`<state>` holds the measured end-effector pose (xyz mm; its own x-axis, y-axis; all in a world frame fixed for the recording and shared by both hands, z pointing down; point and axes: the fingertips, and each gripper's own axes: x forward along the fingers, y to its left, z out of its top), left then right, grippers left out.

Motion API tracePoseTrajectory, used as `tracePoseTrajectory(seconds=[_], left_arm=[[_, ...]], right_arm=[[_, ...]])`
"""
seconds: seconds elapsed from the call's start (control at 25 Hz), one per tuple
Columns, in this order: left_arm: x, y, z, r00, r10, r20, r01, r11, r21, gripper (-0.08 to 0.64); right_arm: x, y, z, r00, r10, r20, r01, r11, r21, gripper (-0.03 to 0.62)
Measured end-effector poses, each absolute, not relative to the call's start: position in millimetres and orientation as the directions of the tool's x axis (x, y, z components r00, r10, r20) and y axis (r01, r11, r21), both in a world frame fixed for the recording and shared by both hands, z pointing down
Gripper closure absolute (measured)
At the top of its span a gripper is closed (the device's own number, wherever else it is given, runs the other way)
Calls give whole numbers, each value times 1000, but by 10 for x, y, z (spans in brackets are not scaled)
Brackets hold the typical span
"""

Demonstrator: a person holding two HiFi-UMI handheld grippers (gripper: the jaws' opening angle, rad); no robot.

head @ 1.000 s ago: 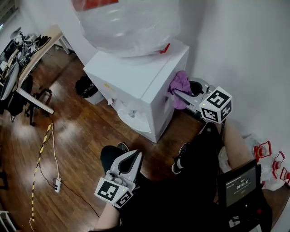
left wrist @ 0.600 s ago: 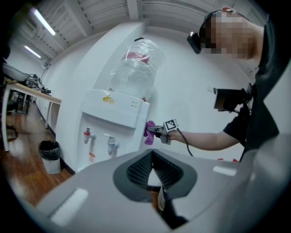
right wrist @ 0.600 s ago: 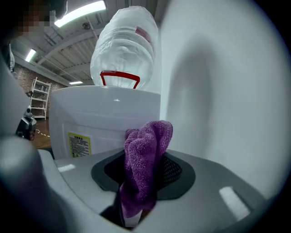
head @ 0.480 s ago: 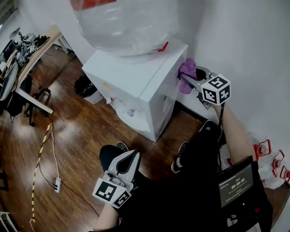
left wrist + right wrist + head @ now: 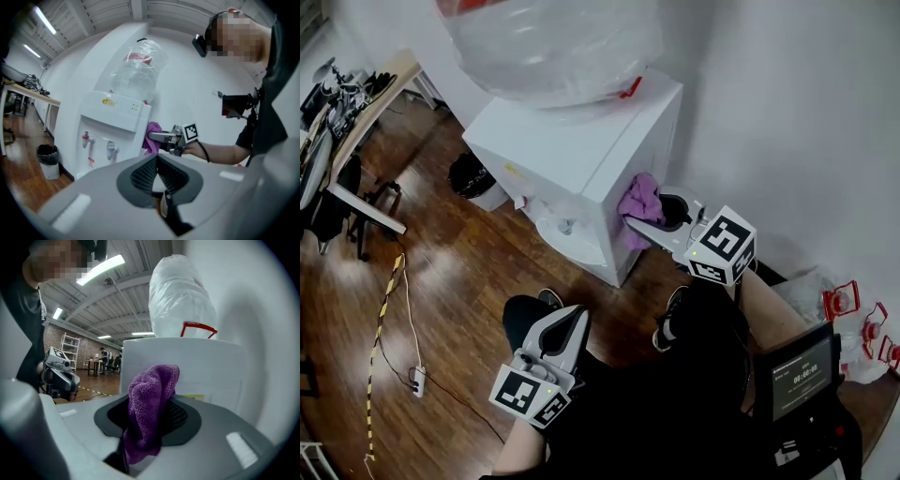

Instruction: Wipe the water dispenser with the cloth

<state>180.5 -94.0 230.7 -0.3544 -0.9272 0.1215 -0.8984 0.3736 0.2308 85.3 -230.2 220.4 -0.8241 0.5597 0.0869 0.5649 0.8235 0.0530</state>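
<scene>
Cloth of purple microfibre [image 5: 150, 413] is clamped in the fingers of my right gripper [image 5: 645, 216], bunched against the side face of the white box-shaped water dispenser [image 5: 581, 155]. My left gripper [image 5: 574, 322] hangs low by my lap, fingers together, holding nothing.

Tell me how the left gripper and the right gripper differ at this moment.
The left gripper has its jaws together with nothing between them; the right gripper is clamped on the purple cloth.
The left gripper hangs low by the person's legs, apart from the water dispenser; the right gripper holds the cloth against the dispenser's white side.
Both have the same grey body and carry a cube with square markers.
</scene>
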Motion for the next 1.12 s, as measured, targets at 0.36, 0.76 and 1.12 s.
tracePoseTrajectory(seconds=[0.36,0.76,1.12], left_arm=[[1813,-915,2298,-361,-924,125,-895,380,232,537],[1809,-912,2328,-366,-920,138,-891,389,234,537],[1814,-815,2372,-393,-906,158,-876,421,234,537]], right_arm=[[1108,-1830,2434,-749,654,107,662,736,139,439],[277,-3731,3056,-917,327,229,347,937,50,439],[69,-3916,3280,-908,324,266,343,939,27,439]])
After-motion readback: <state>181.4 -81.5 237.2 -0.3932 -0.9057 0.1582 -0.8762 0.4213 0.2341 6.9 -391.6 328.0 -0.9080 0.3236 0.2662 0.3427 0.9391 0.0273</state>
